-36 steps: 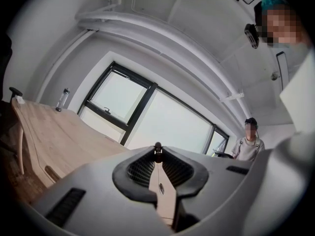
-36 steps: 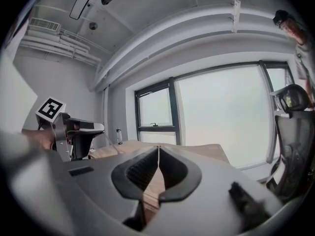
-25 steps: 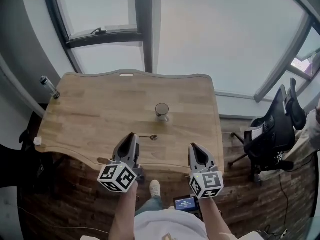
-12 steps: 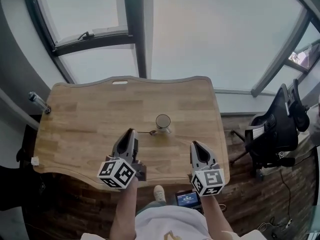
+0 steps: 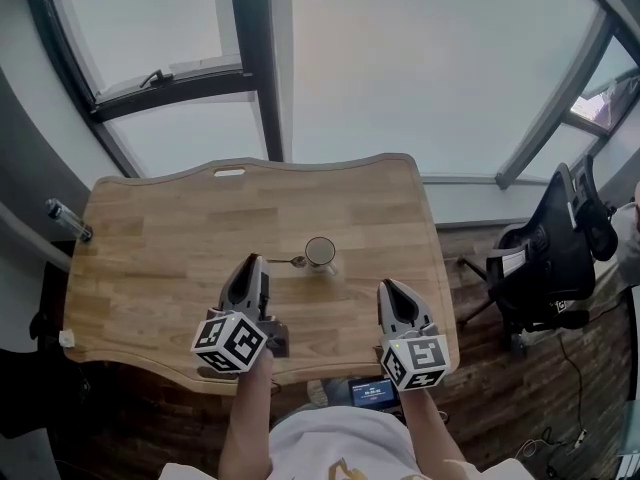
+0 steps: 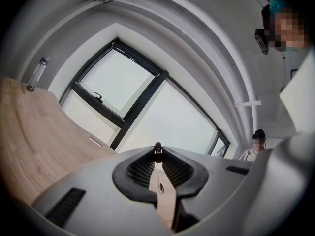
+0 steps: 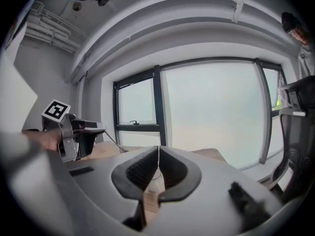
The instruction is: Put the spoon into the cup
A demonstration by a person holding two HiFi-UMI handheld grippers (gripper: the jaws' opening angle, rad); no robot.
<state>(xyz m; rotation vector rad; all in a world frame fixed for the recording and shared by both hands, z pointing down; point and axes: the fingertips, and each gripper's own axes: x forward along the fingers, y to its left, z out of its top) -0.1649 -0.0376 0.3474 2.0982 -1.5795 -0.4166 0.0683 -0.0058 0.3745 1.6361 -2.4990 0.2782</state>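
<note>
A pale wooden counter with a wavy near edge is seen from above, set against a wall of large windows in dark frames. A clear bottle is stood at the counter's far left corner, well apart from everything else. A black office chair is placed off the counter's right side on a dark plank floor, and a small lit screen is seen below the near edge.

The cup is stood upright near the middle of the counter. The spoon is held out towards it, with its bowl end brought just beside the cup's left side and not inside the cup.

The jaws of the left gripper are closed on the spoon's handle; in the right gripper view the thin handle is seen sloping down and away from their tips. The jaws of the right gripper are pressed together with nothing between them, and that gripper is held over the counter's near right part, apart from the cup.
</note>
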